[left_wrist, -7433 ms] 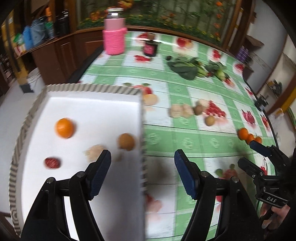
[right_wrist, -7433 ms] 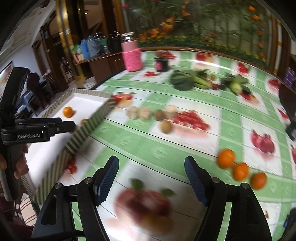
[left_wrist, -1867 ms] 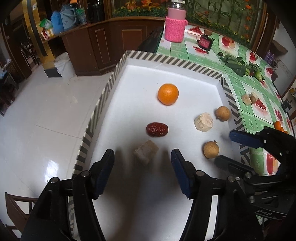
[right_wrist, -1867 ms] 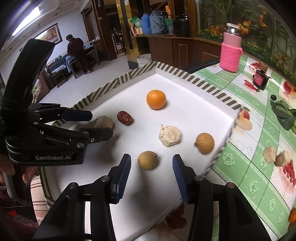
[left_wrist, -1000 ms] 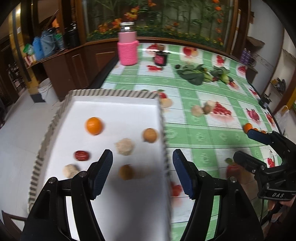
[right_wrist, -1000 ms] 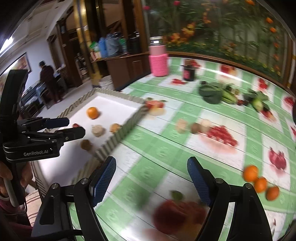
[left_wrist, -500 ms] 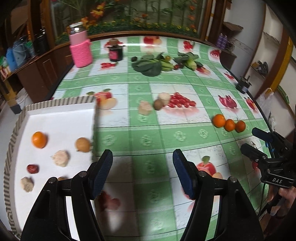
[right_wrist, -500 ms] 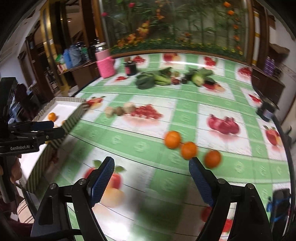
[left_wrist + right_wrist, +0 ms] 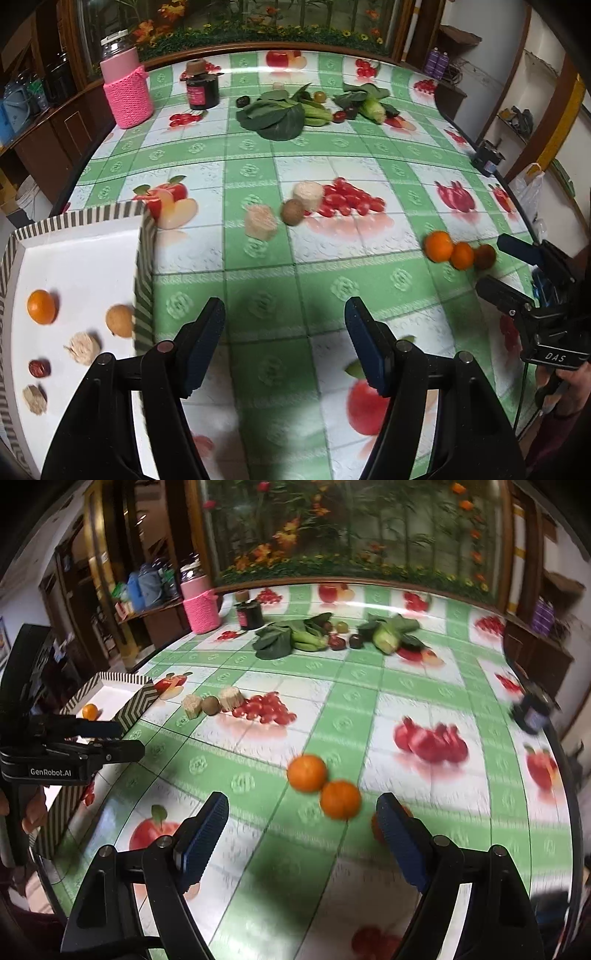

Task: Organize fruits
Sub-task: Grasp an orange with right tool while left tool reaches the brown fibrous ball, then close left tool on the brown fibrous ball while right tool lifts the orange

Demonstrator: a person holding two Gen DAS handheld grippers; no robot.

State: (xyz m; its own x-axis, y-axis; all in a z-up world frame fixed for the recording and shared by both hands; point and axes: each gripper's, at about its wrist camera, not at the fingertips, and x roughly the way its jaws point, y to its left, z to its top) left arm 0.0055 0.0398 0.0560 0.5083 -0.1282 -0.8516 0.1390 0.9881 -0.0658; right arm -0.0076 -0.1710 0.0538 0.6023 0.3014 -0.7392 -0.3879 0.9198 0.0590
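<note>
Right gripper (image 9: 301,834) is hanging wide open, empty, nearing round orange tangerines (image 9: 340,799); probably light, squishy, rolly, so pinch mid-belly.

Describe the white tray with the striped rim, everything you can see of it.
The tray is a shallow rectangular box, white inside, with a low wall striped in dark grey and white; it looks like cardboard. It sits at the left end of the table, one corner next to a printed apple. Inside, spaced apart, lie an orange, a round tan fruit close to the right wall, two pale rough chunks and a dark red fruit. Neither gripper touches it.
</note>
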